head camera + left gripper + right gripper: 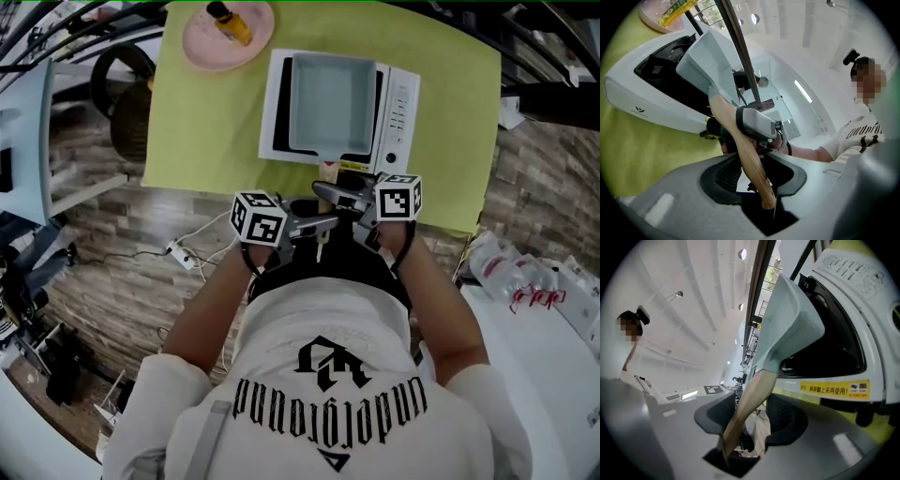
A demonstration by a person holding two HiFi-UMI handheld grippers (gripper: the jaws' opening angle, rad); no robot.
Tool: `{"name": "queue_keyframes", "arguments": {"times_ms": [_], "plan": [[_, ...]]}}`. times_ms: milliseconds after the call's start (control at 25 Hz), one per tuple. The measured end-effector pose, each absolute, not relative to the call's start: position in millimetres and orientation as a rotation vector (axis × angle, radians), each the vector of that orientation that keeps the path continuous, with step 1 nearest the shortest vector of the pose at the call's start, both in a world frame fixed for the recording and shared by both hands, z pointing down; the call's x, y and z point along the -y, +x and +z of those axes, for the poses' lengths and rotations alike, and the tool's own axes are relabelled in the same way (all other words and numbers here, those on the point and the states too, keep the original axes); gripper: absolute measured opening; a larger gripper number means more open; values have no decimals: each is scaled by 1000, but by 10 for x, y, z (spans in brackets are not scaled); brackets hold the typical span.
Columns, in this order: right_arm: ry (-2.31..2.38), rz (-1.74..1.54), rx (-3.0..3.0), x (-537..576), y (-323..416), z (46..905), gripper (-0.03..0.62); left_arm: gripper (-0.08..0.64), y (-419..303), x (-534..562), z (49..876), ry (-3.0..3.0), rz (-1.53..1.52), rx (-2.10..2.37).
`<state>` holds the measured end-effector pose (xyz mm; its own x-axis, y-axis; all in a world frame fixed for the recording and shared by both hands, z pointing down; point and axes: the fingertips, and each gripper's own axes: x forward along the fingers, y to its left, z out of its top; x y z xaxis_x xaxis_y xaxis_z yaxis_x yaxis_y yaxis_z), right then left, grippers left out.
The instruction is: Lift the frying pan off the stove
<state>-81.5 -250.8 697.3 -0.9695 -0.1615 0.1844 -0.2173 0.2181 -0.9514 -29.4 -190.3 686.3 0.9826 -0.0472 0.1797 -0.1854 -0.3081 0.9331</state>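
Left gripper (757, 180): jaws closed on the wooden handle (749, 159) close to its free end, with pads on both sides as far as can be judged.
Right gripper (743, 427): jaws apart around the same handle, further up toward the pan; one pad against the wood, a gap showing on the other side, so not yet a firm hold.
Where to hold: on the handle only; probably best with the right jaws tight near the pan end and the left steadying the tail.
Handling: rigid throughout; pan looks empty, yet likely front-heavy on so long a lever; smooth tapered wood may twist or slide in a loose grip.
Frying pan (330, 103): square, pale grey-blue, sitting flat on the stove (398, 112), at 12 o'clock from the jaws in the head view.
Long axis: along the 12-to-6 line in the head view; pan body at 12, handle tip at 6, pointing at the person and overhanging the counter (206, 122) edge.
Surroundings: pink plate (202, 47) with a yellow item (230, 21) at 10 o'clock from the stove, well apart.
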Motion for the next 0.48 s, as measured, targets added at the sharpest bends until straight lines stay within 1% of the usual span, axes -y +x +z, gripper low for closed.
{"name": "queue_keyframes", "arguments": {"times_ms": [480], "plan": [[357, 1973, 2465, 2485, -927, 6753, 178, 169, -378, 1877, 6697, 1932, 142, 174]]}}
